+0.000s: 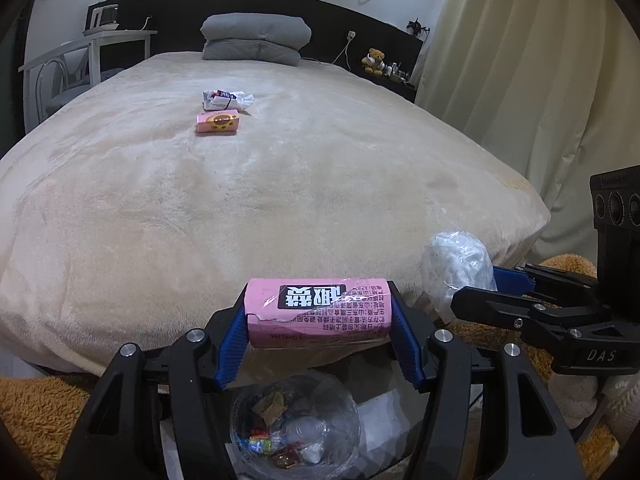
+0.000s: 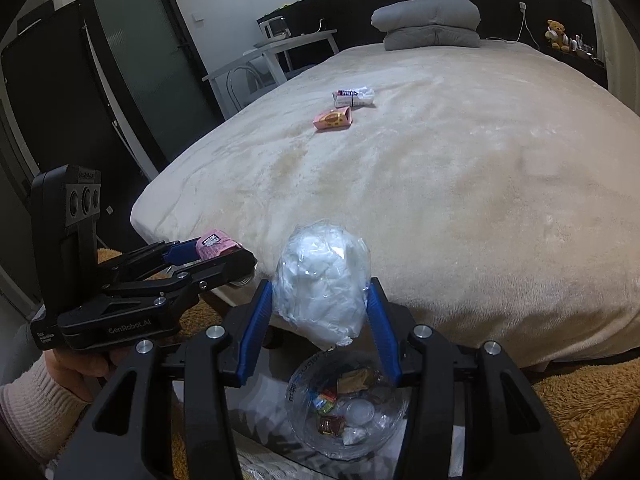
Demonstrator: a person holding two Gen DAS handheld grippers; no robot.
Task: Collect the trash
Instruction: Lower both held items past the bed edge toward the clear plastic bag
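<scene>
Cream-covered bed [image 1: 280, 200] with two wrappers lying far up it, clear trash bin [image 2: 348, 408] on the floor at its near edge, right gripper [image 2: 320, 304] clamping a crumpled plastic bag [image 2: 320, 280], left gripper [image 1: 320, 332] clamping a pink carton [image 1: 316, 312].

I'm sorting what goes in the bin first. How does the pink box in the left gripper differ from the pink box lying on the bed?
The held pink box shows a side with black printed text; the pink box on the bed shows an orange paw design. The held one is clamped in the left gripper over the clear bin; the other lies free on the blanket, near a crumpled white wrapper. Both are small pink cartons.
</scene>
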